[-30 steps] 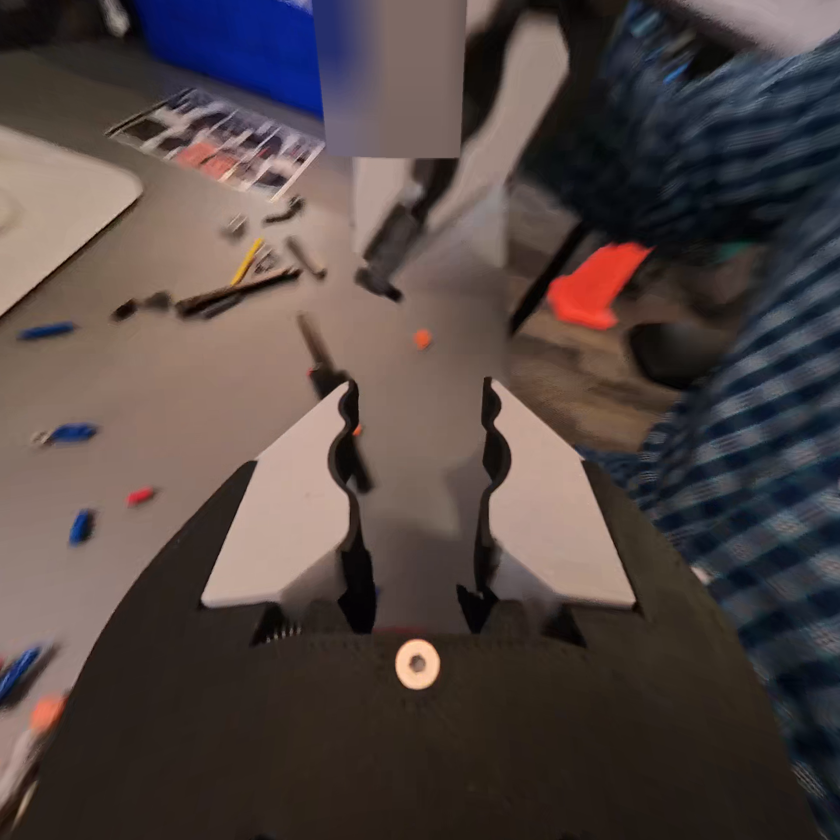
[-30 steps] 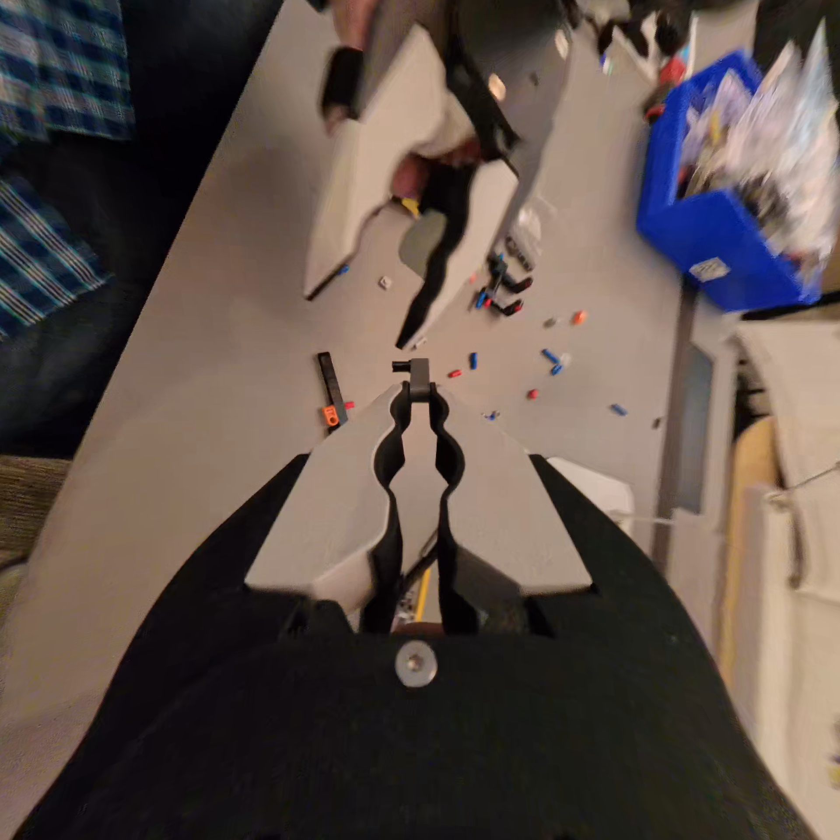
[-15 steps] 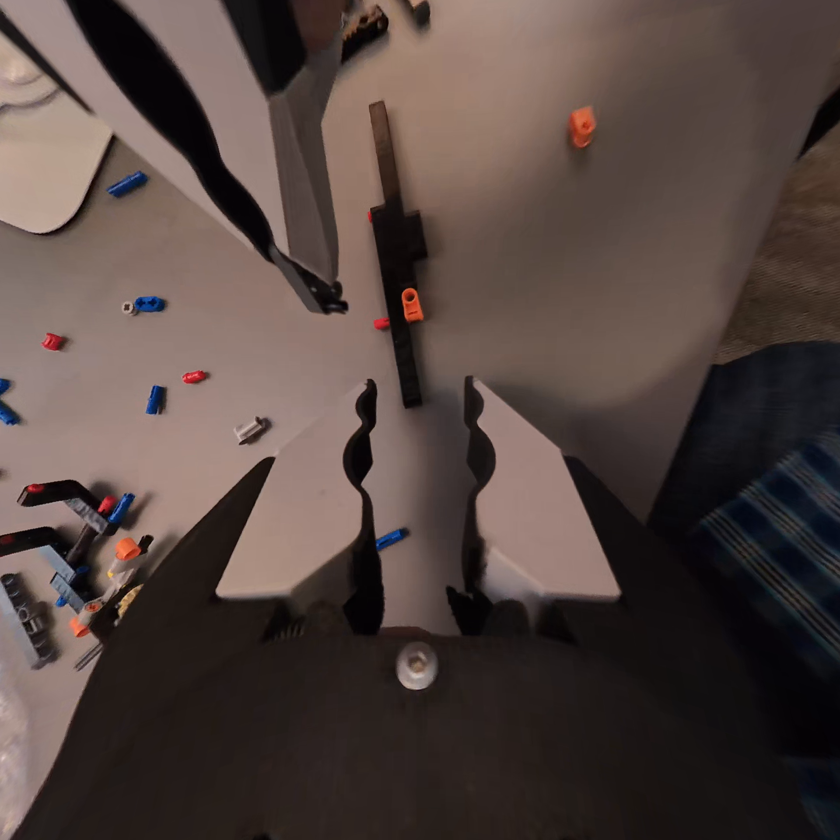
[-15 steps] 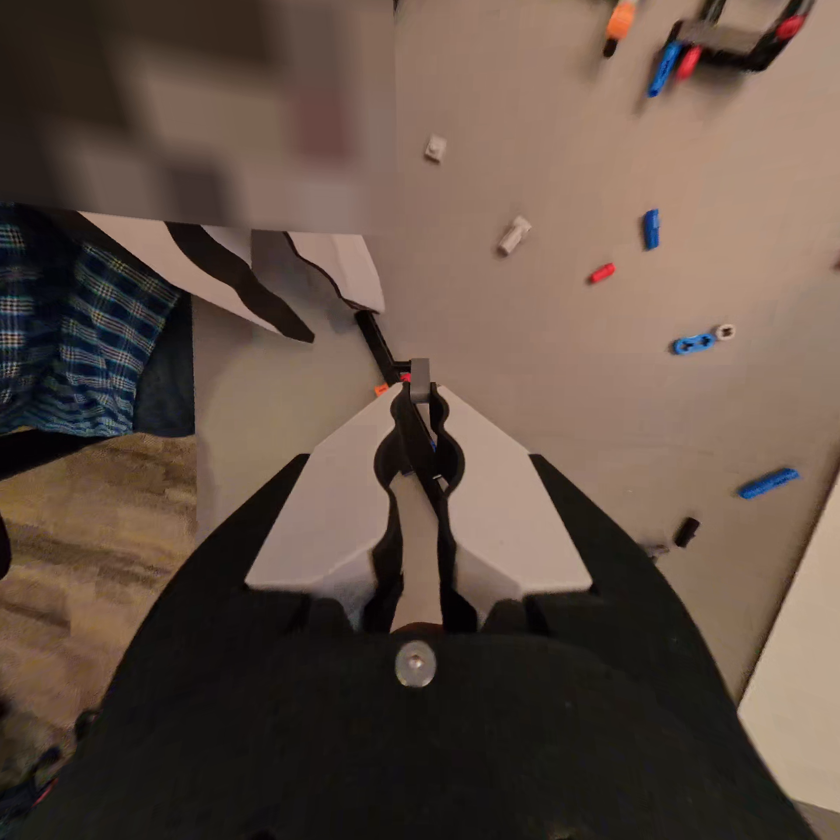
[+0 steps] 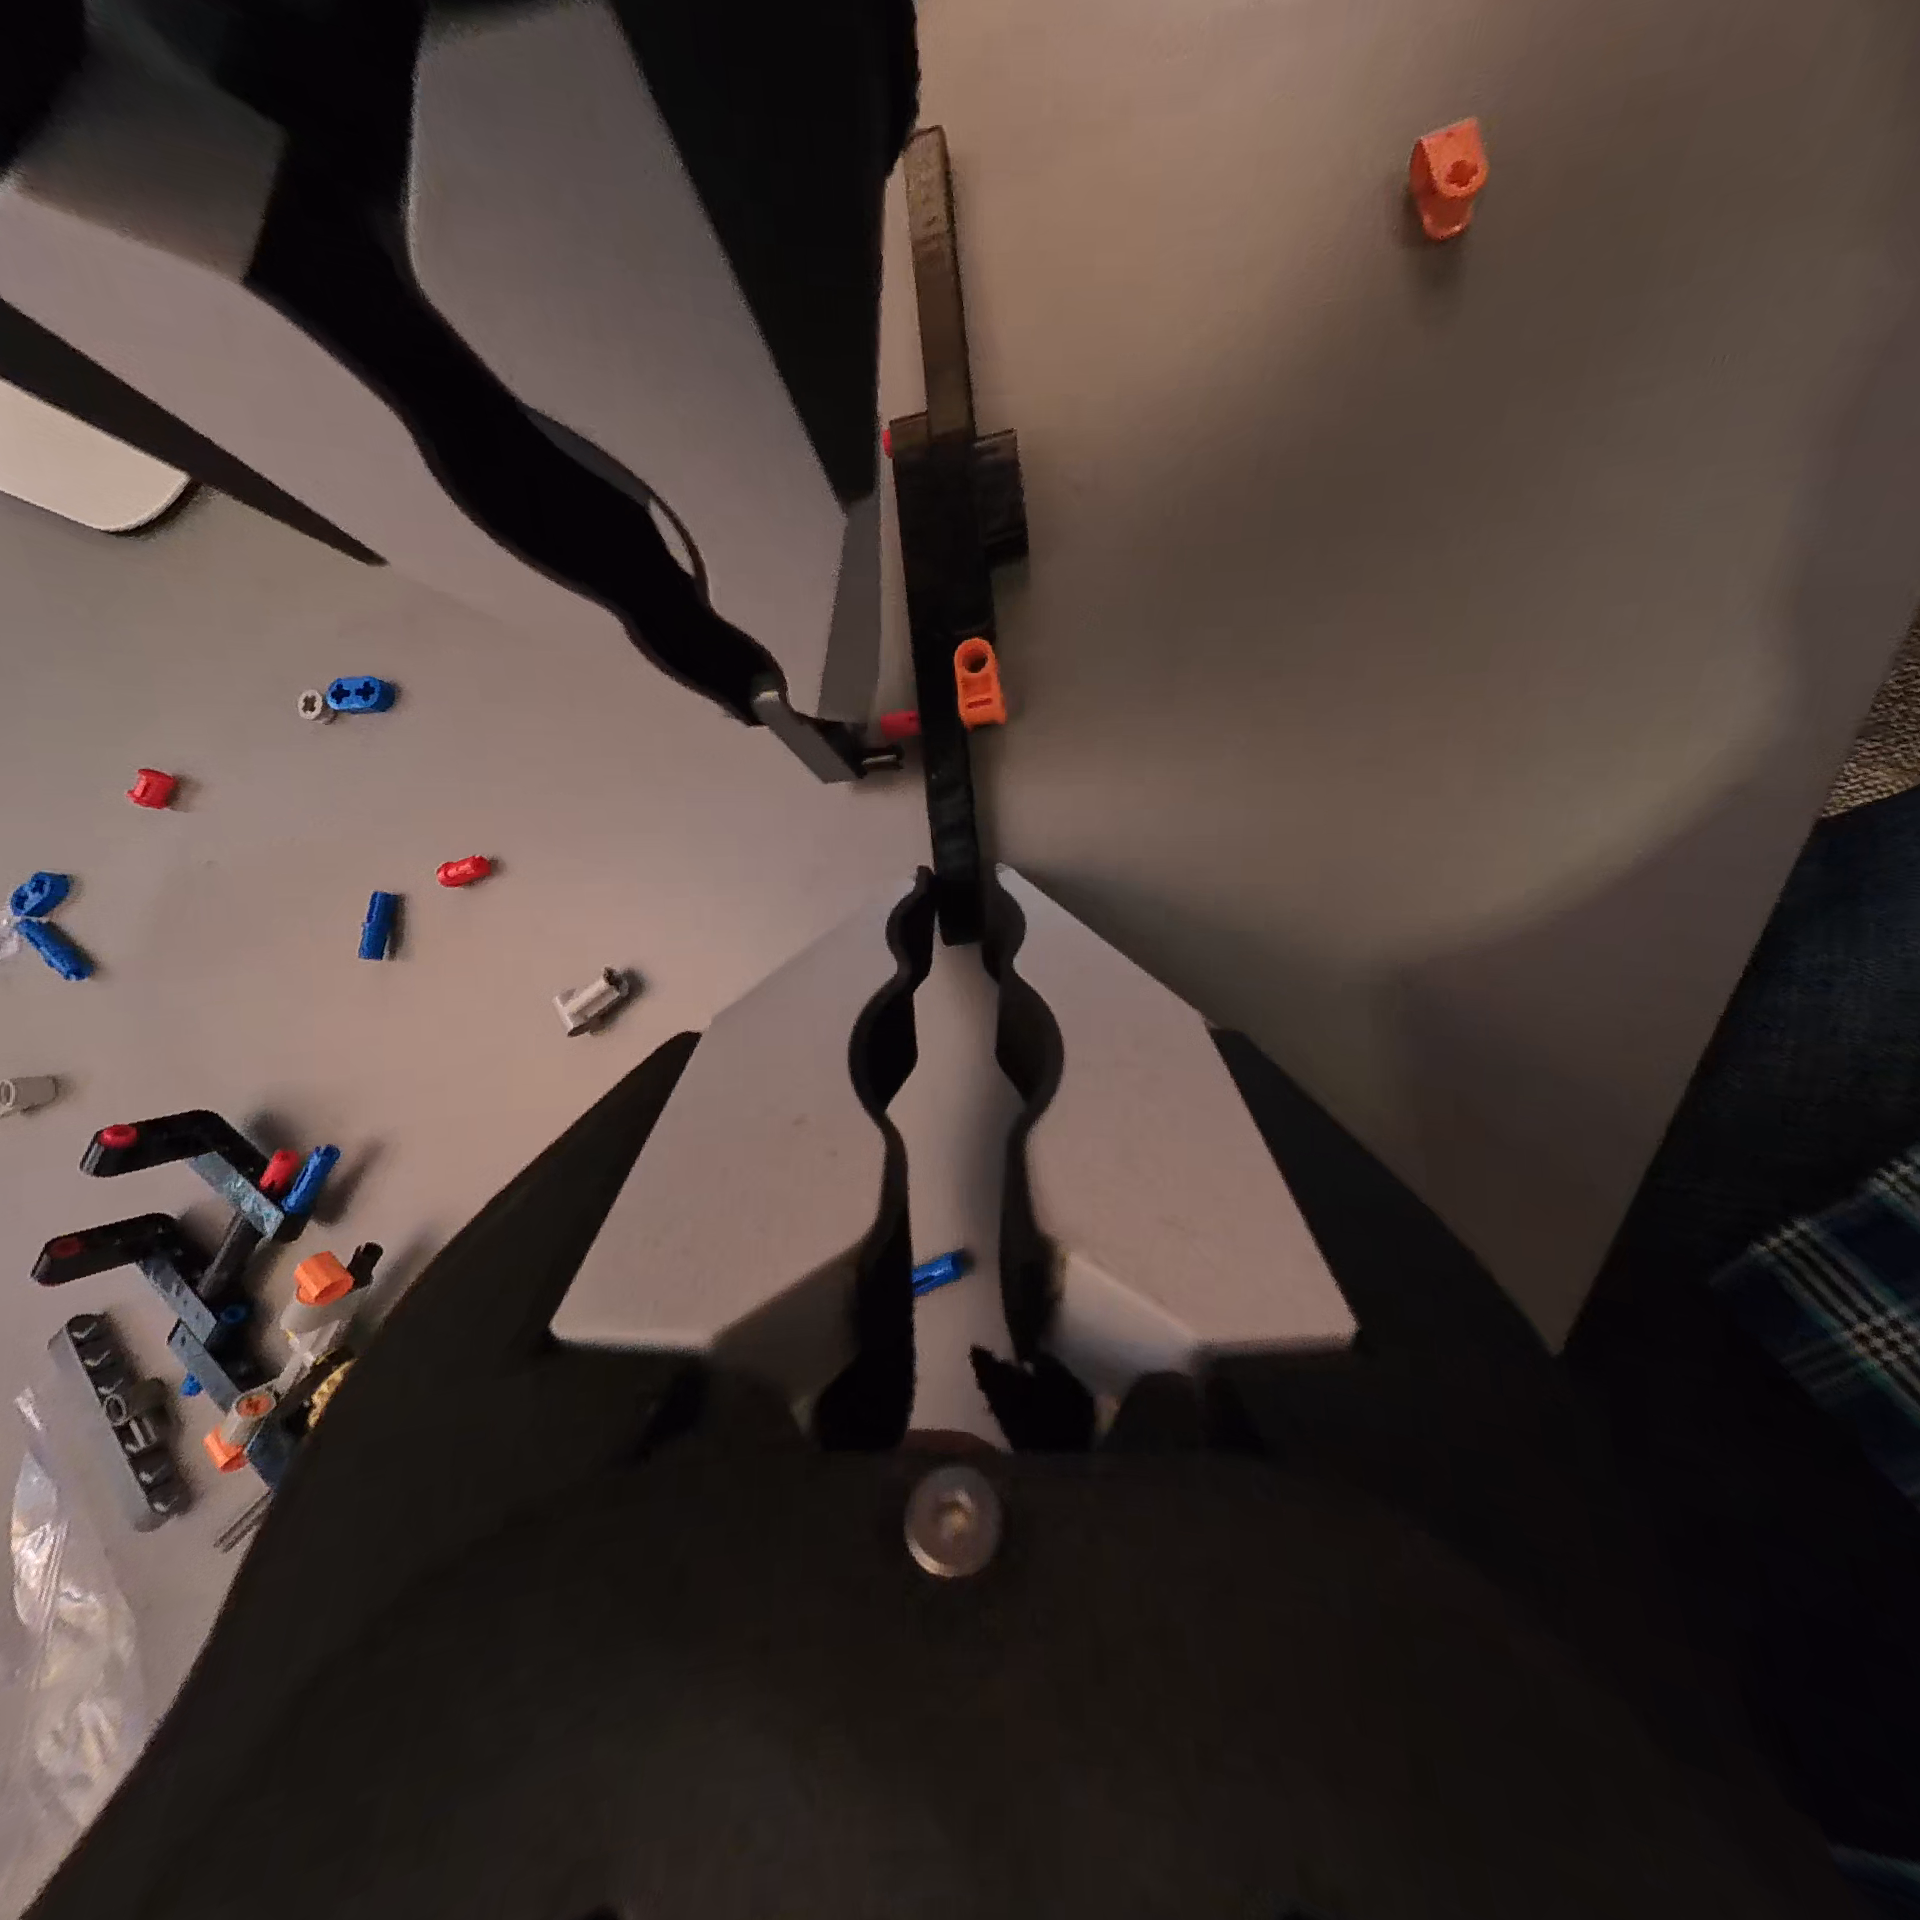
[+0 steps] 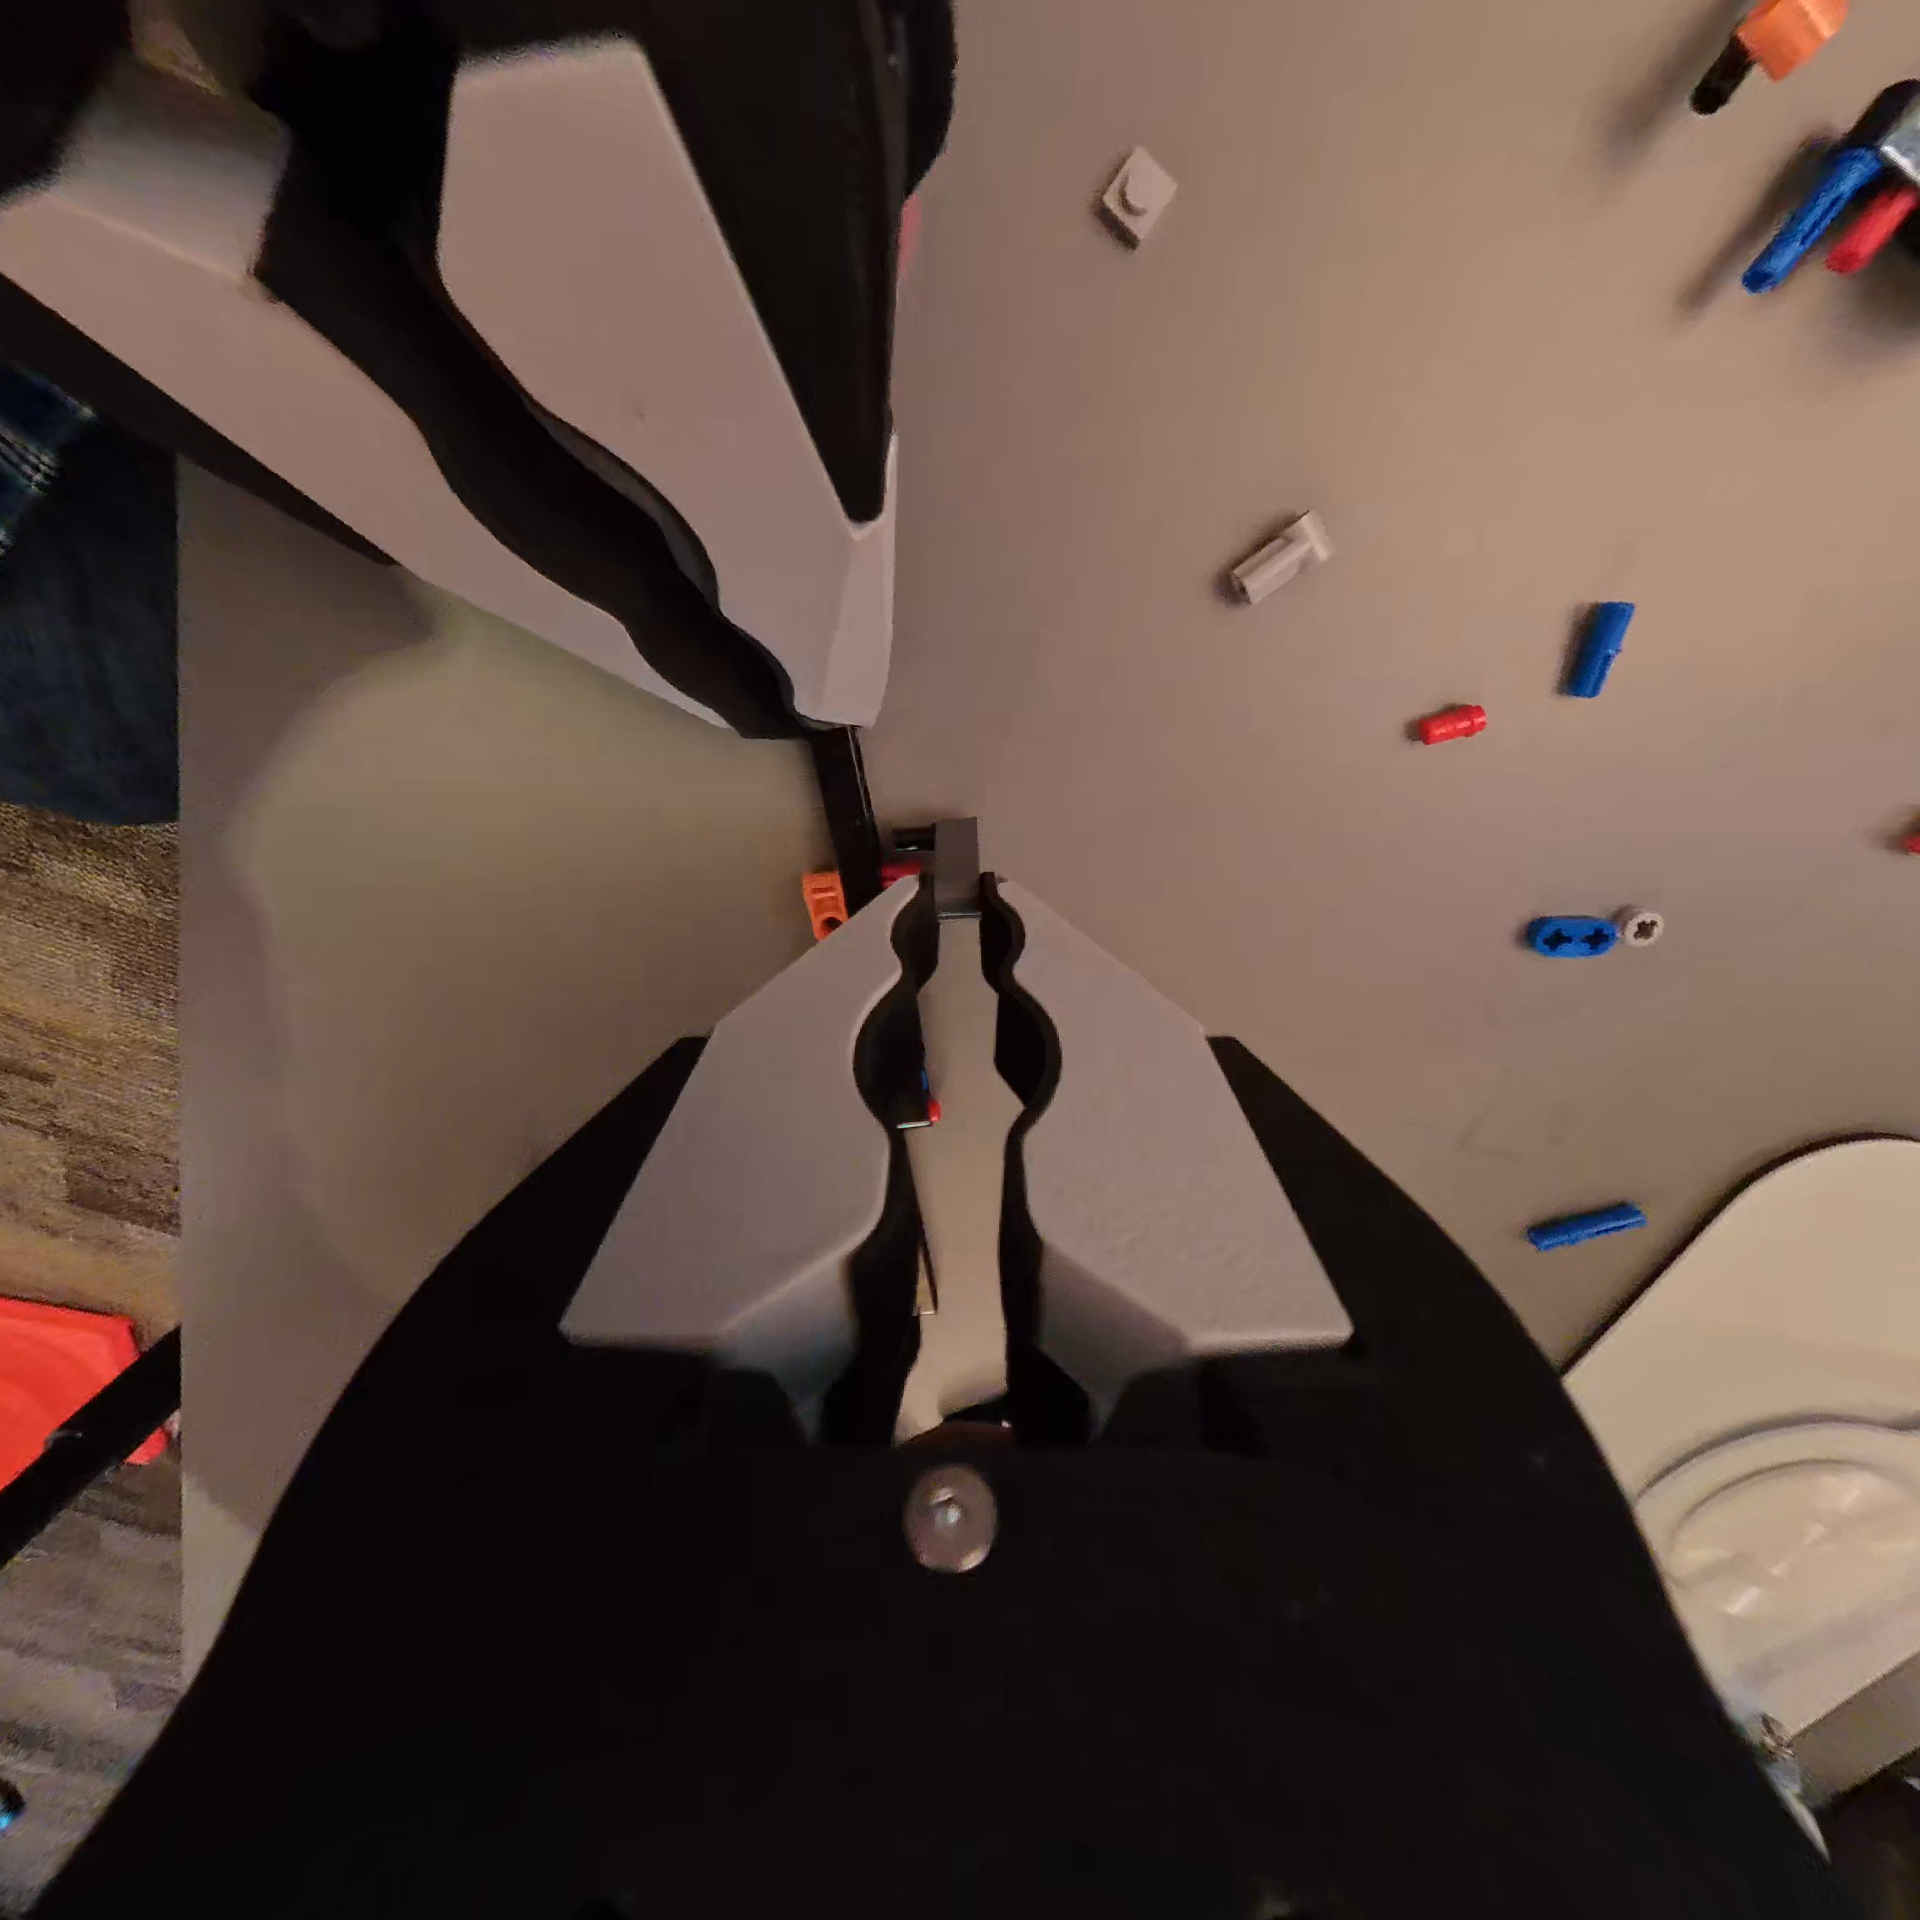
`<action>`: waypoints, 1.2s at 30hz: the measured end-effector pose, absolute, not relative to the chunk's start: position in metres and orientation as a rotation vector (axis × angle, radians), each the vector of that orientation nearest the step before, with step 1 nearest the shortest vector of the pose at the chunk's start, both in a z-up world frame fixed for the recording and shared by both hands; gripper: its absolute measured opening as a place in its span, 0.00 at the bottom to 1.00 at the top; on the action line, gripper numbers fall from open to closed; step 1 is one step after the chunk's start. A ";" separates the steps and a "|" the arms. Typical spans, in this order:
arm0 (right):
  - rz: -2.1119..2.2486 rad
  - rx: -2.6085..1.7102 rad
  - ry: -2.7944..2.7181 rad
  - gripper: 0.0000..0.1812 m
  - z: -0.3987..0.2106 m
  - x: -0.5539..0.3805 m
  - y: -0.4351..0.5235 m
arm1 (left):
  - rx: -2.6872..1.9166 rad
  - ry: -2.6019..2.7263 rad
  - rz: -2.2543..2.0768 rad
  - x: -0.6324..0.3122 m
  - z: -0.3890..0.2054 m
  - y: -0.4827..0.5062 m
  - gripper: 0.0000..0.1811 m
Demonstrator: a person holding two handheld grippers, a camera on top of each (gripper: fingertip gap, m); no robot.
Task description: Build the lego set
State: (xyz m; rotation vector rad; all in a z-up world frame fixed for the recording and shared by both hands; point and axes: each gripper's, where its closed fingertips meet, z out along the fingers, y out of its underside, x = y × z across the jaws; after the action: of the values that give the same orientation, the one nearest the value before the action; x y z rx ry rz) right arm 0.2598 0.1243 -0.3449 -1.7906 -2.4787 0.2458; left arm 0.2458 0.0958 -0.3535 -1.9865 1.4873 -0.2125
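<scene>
Left gripper (image 5: 956, 902): fingertips pinched on the near end of the long black beam (image 5: 954, 665); jaws otherwise nearly together.
Black beam: runs straight away from the left gripper over the grey table (image 5: 1351, 582), near the table's edge; far end looks greyer and blurred. A black block sits against its right side about midway.
Orange connector (image 5: 979, 682): fixed on the beam's right side, just beyond the left gripper tips.
Red pin (image 5: 898, 723): sticks out of the beam's left side, level with the orange connector.
Right gripper (image 6: 954, 883): clamped on a small dark grey piece (image 6: 956, 864) that protrudes past its fingertips; a black pin on that piece points at the beam.
Grey piece vs beam: just beside the beam by the red pin; cannot tell whether they touch.
Left wrist view, side detail: the right gripper (image 5: 821, 743) enters from upper left, the piece held at its tip.
Loose parts, left of beam: blue pin (image 5: 378, 925), red pin pieces, light grey connector (image 5: 592, 1000), blue link (image 5: 360, 694).
Part-built cluster (image 5: 197, 1247): black angled beams with blue, red and orange bits, near left on the table.
Far right: lone orange connector (image 5: 1446, 177), well apart from the beam.
Right wrist view, edge: white tray (image 6: 1766, 1403) beside the table parts.
</scene>
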 end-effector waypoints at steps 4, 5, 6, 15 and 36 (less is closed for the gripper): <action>0.230 -1.757 -2.511 0.03 -0.346 0.260 0.124 | -1.949 1.500 -0.174 0.245 -0.353 0.097 0.03; 0.226 -1.747 -2.529 0.03 -0.346 0.261 0.122 | -1.951 1.501 -0.180 0.245 -0.353 0.097 0.03; 0.221 -1.742 -2.540 0.03 -0.347 0.261 0.122 | -1.957 1.497 -0.189 0.245 -0.353 0.097 0.03; 0.129 -1.761 -2.573 0.03 -0.348 0.263 0.122 | -1.962 1.499 -0.183 0.245 -0.353 0.099 0.03; 0.128 -1.912 -2.453 0.03 -0.348 0.264 0.115 | -1.962 1.495 -0.160 0.245 -0.353 0.097 0.03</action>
State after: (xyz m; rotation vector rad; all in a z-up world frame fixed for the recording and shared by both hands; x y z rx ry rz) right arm 0.2641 0.1146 -0.3479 -1.9120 -2.4527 0.1276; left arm 0.2448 0.0965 -0.3531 -1.9618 1.4948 -0.1602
